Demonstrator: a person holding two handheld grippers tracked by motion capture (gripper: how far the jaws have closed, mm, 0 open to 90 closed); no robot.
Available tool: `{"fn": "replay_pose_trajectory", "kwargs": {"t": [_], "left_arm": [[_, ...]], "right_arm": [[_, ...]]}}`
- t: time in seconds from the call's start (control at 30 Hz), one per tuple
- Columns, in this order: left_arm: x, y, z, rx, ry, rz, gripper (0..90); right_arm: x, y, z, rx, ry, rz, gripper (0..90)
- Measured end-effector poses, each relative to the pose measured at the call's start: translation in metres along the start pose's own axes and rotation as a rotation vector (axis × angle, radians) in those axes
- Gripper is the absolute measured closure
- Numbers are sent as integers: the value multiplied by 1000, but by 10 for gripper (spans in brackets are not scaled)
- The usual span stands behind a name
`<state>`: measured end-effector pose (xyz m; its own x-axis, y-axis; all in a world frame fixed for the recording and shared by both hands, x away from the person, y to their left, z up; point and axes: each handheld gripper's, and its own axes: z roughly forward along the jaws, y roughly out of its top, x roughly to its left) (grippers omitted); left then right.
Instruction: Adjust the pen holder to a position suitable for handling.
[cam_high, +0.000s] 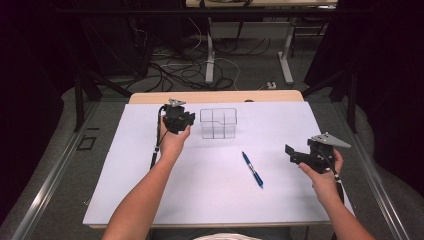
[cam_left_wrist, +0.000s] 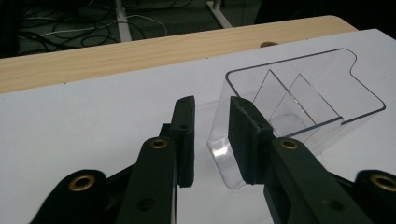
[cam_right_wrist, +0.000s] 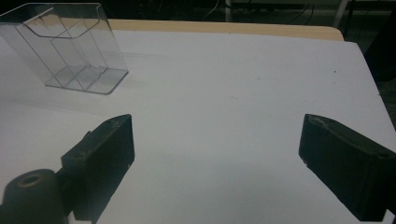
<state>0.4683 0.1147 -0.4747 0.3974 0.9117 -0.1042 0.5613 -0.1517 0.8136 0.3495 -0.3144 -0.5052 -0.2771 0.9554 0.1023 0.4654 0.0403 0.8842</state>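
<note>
- 1 table (cam_high: 150, 200), white top, with a bare wood strip (cam_high: 215, 96) along its far edge.
- 1 clear holder (cam_high: 218, 123), upright on the far middle of the table; inner walls split it into several compartments, all showing only clear plastic.
- 1 blue pen (cam_high: 252, 169), lying flat on the white top, nearer the person than the holder and well apart from it, between the 2 hands.
- 1 left gripper (cam_high: 189, 119), held just left of the holder. In the left gripper view (cam_left_wrist: 211, 133) its 2 jaws stand a narrow gap apart, at the holder's near corner (cam_left_wrist: 224, 154); the corner wall sits in the gap, and I cannot tell if either pad touches it. No grip shows.
- 1 right gripper (cam_high: 291, 153), held over the right side of the table, well apart from the pen and holder. In the right gripper view (cam_right_wrist: 215, 158) its 2 jaws stand wide apart with bare white top between them; it holds nothing.
- 2 forearms, 1 per gripper, coming in from the near edge.
- 2 trailing cables, 1 per gripper.
</note>
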Motion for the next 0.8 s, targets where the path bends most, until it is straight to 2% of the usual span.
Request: {"fn": "replay_pose_trajectory", "kwargs": {"t": [0.3,0.33,0.57,0.73,0.8], "left_arm": [[5,-3,-13,-28,4,0,613],[5,-3,-15,-19,7,6,604],[8,-7,-24,-41,3,-5,531],[9,-11,-30,-39,11,8,460],[10,-13,-34,-42,19,26,432]], "right_arm": [[0,0,0,1,-2,-2,100],[1,0,1,-1,1,2,100],[1,0,0,4,-3,-8,100],[1,0,0,-2,0,-11,100],[1,-1,1,-1,-2,-11,100]]}}
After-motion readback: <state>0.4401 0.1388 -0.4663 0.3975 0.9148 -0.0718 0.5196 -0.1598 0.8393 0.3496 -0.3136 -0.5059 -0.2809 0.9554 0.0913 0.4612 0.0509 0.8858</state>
